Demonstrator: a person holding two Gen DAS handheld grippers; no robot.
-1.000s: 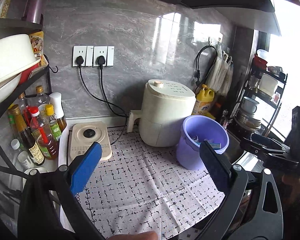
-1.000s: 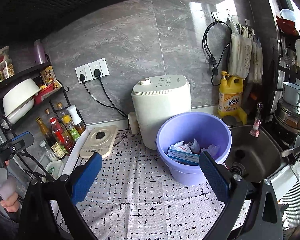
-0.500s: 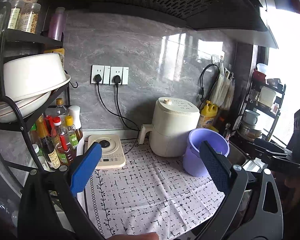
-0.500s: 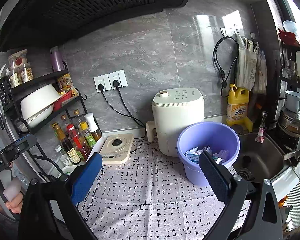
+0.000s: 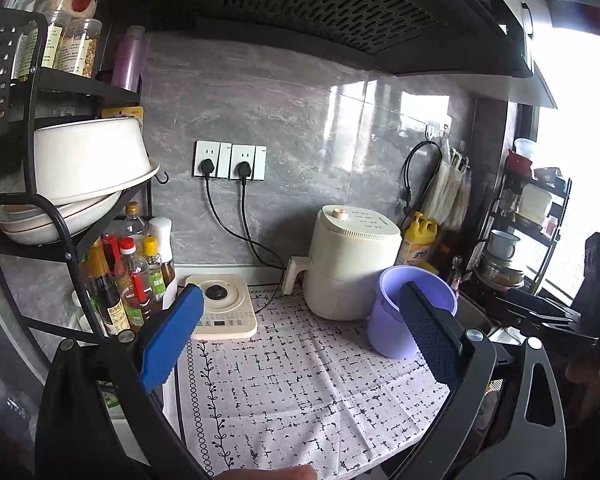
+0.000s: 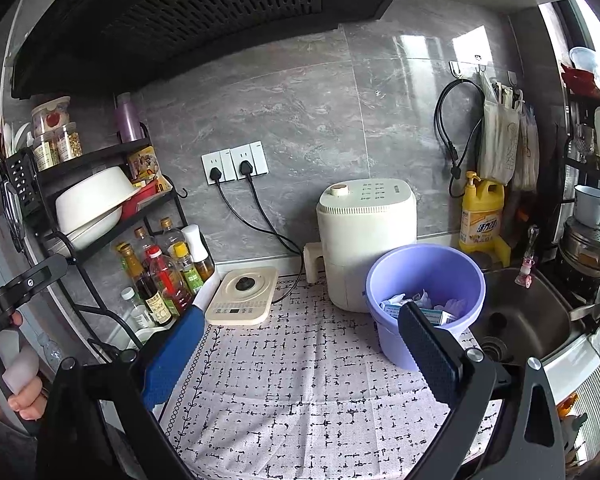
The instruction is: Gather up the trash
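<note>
Both claws, left claw (image 5: 300, 336) and right claw (image 6: 300, 350), stand with fingers wide apart and empty above the cloth-covered tabletop (image 6: 300, 392). The purple bucket (image 6: 424, 300), ahead and right of the right claw, holds the trash (image 6: 424, 308): cartons and crumpled wrappers. No loose trash shows on the cloth; best scan before reaching again. The left view hides the bucket's contents, and the tabletop's near edge is cut off.

Glossy grey marble-look wall tiles (image 6: 300, 100), patterned cloth (image 6: 300, 380) covering, smooth lilac plastic bucket (image 6: 424, 280).
</note>
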